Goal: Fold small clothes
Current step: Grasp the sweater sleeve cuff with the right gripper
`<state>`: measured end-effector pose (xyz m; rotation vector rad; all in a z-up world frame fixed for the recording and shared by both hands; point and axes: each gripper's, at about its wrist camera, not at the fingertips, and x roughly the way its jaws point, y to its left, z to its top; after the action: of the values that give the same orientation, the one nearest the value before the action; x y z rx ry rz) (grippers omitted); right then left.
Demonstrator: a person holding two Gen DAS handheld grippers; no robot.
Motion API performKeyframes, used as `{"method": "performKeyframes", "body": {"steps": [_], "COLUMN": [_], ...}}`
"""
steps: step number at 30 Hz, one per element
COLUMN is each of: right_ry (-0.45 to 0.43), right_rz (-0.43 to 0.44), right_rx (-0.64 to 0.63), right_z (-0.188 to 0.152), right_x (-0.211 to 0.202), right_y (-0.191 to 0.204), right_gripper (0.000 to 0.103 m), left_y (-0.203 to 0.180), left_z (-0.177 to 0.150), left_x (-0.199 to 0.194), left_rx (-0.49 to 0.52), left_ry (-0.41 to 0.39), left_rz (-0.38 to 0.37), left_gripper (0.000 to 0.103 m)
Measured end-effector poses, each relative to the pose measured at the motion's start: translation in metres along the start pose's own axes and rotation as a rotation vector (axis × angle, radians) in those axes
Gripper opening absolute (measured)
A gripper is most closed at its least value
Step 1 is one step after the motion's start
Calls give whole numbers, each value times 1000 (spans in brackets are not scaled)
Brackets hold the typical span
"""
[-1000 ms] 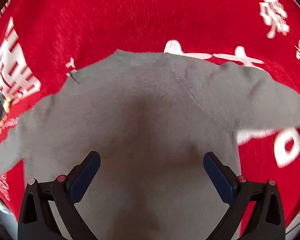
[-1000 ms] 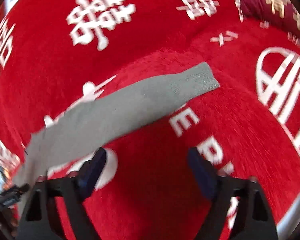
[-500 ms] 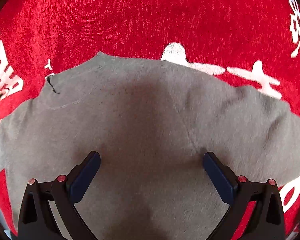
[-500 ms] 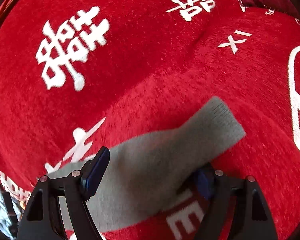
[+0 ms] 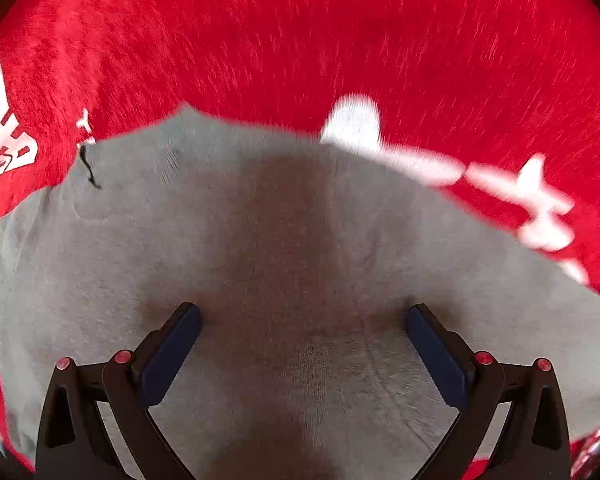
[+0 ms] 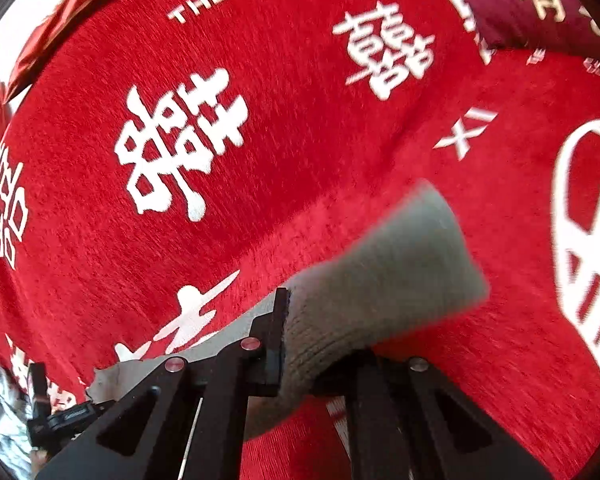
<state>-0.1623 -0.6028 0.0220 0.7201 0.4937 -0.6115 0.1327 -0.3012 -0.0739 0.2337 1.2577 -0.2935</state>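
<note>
Garment: I see a small grey knit sweater point(image 5: 292, 264) lying flat on the red plush blanket with white lettering point(image 6: 260, 128).
Left gripper point(image 5: 302, 320): jaws wide apart over the body, gripping nothing.
Right gripper point(image 6: 316, 344): clamped on the ribbed grey cuff point(image 6: 400, 276).

Grey knit garment point(image 5: 300, 248), perhaps a sweater, on a red blanket point(image 6: 300, 92) patterned with white characters; maroon cushion point(image 6: 516, 4) at one o'clock.

Your grey knit sweater point(image 5: 300, 248) lies spread flat on the red blanket, w/ its ribbed sleeve cuff point(image 6: 388, 280) lifted off it
</note>
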Motion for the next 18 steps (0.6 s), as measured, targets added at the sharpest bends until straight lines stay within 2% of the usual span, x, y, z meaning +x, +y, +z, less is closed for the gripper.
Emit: {"method": "performKeyframes", "body": {"steps": [1, 3, 4, 6, 7, 9, 10, 12, 13, 15, 18], "right_ry": [29, 97, 127, 165, 149, 144, 143, 112, 86, 48, 9], "right_rz": [-28, -69, -77, -79, -62, -74, -78, -76, -78, -95, -84], "right_rx": [-12, -11, 5, 46, 75, 95, 86, 26, -32, -122, -241], "right_z": [-2, -7, -9, -12, -13, -12, -11, -8, -5, 0, 5], "right_x": [7, 25, 35, 44, 43, 42, 40, 29, 19, 7, -7], "right_y": [-3, -11, -15, -25, -28, -31, -28, -12, 5, 36, 87], "right_gripper": [7, 7, 7, 8, 8, 8, 10, 7, 7, 6, 6], "left_y": [-6, -19, -21, -18, -15, -13, -15, -19, -18, -3, 36], "left_z": [-1, -1, -1, -2, -4, -8, -11, -11, -11, -10, -19], "left_x": [-4, -9, -12, -16, -15, -7, -7, -11, -14, -27, -37], "left_rx": [22, 89, 100, 72, 48, 54, 69, 108, 108, 68, 5], "left_ry": [-39, -64, -66, -44, -26, -5, -22, -21, -7, -20, -30], "left_rz": [21, 68, 64, -15, -47, -37, -29, -21, -39, -92, -107], "left_gripper": [103, 103, 103, 103, 103, 103, 103, 103, 103, 103, 103]}}
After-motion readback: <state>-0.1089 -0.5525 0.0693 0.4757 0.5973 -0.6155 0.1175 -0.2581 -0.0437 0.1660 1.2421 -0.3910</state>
